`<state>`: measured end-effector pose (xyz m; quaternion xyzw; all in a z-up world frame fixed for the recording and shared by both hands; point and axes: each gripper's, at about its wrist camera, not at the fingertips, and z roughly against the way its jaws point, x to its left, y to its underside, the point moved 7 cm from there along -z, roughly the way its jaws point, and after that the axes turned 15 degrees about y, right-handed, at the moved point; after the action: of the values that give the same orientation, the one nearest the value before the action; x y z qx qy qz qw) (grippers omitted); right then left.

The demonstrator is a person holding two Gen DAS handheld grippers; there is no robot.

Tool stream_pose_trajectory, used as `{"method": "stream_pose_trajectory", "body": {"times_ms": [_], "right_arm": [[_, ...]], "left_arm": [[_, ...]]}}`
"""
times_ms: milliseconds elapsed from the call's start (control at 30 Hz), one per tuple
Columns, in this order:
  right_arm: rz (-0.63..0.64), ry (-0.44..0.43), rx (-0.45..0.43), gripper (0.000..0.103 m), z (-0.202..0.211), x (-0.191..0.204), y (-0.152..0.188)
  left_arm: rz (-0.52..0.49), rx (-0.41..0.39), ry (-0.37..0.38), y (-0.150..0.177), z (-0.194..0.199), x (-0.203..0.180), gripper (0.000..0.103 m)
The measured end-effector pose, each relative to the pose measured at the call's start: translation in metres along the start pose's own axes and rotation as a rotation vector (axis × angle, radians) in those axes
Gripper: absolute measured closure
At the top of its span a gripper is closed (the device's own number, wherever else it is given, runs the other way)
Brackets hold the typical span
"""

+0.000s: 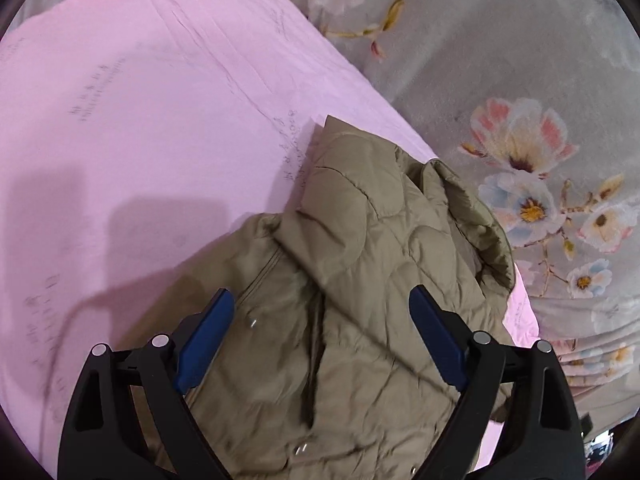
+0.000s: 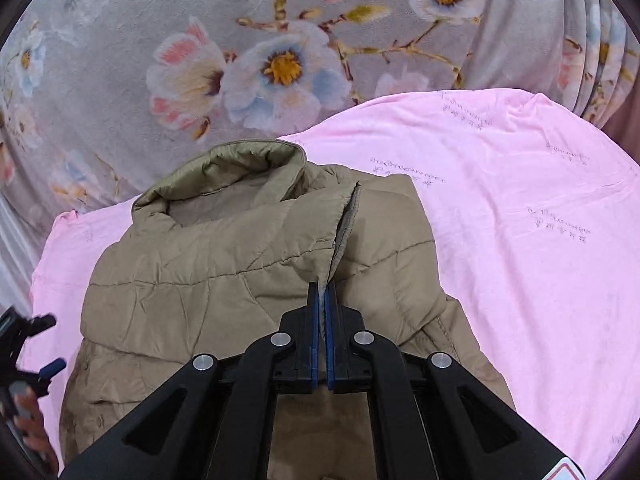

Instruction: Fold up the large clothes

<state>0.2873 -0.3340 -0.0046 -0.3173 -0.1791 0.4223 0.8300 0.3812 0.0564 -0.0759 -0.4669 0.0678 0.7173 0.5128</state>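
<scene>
A khaki quilted jacket (image 1: 352, 280) lies on a pink sheet (image 1: 140, 120). In the left wrist view a sleeve is folded across its body. My left gripper (image 1: 322, 308) is open and empty, its jaws wide apart just above the jacket. In the right wrist view the jacket (image 2: 208, 280) shows its collar (image 2: 224, 172) at the far end. My right gripper (image 2: 322, 292) is shut on the jacket's front edge (image 2: 344, 224), pinching the fabric fold between its blue pads. The left gripper also shows at the far left edge of the right wrist view (image 2: 28, 352).
The pink sheet (image 2: 520, 240) lies over a grey floral blanket (image 2: 200, 60) that also shows in the left wrist view (image 1: 500, 80). The blanket is bunched in folds at the upper right of the right wrist view (image 2: 600, 40).
</scene>
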Motion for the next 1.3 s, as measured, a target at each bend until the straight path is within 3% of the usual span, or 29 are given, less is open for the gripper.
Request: {"method": "stream_pose_trajectory", "body": {"times_ms": [100, 167, 300, 400, 633, 733, 800, 867, 900, 1033, 1167, 1300], "right_arm": [[-0.012, -0.006, -0.003, 0.101, -0.002, -0.003, -0.002], [-0.001, 0.008, 0.008, 0.101, -0.008, -0.005, 0.006], [0.041, 0.037, 0.091, 0.100, -0.034, 0.003, 0.038], [0.077, 0.062, 0.098, 0.100, -0.039, 0.007, 0.050], [0.107, 0.074, 0.111, 0.094, -0.042, 0.006, 0.053], [0.063, 0.105, 0.077, 0.071, -0.022, -0.009, 0.044], [0.018, 0.132, -0.019, 0.064, 0.006, -0.021, 0.029], [0.014, 0.122, -0.083, 0.063, 0.024, -0.018, 0.013], [0.032, 0.100, -0.094, 0.063, 0.028, -0.009, 0.006], [0.124, -0.002, -0.074, 0.063, 0.017, 0.041, -0.004], [0.211, 0.000, 0.021, 0.063, -0.025, 0.078, 0.016], [0.237, 0.019, 0.038, 0.063, -0.044, 0.084, 0.036]], "left_arm": [[-0.008, 0.005, -0.089, -0.011, -0.026, 0.006, 0.030], [-0.072, 0.026, -0.199, -0.013, -0.042, 0.013, 0.051], [-0.188, 0.023, -0.289, -0.006, -0.051, 0.014, 0.063], [-0.297, 0.005, -0.355, 0.006, -0.051, 0.010, 0.068], [-0.388, -0.034, -0.422, 0.015, -0.044, 0.005, 0.069], [-0.399, -0.089, -0.418, 0.010, -0.017, -0.005, 0.068], [-0.420, -0.128, -0.397, 0.007, 0.003, -0.022, 0.066], [-0.448, -0.147, -0.356, 0.002, 0.013, -0.048, 0.048], [-0.457, -0.150, -0.345, 0.001, 0.014, -0.057, 0.045], [-0.513, -0.106, -0.299, 0.005, -0.022, -0.095, 0.041], [-0.519, -0.009, -0.364, 0.028, -0.069, -0.074, 0.041], [-0.535, -0.005, -0.381, 0.045, -0.085, -0.047, 0.037]]}}
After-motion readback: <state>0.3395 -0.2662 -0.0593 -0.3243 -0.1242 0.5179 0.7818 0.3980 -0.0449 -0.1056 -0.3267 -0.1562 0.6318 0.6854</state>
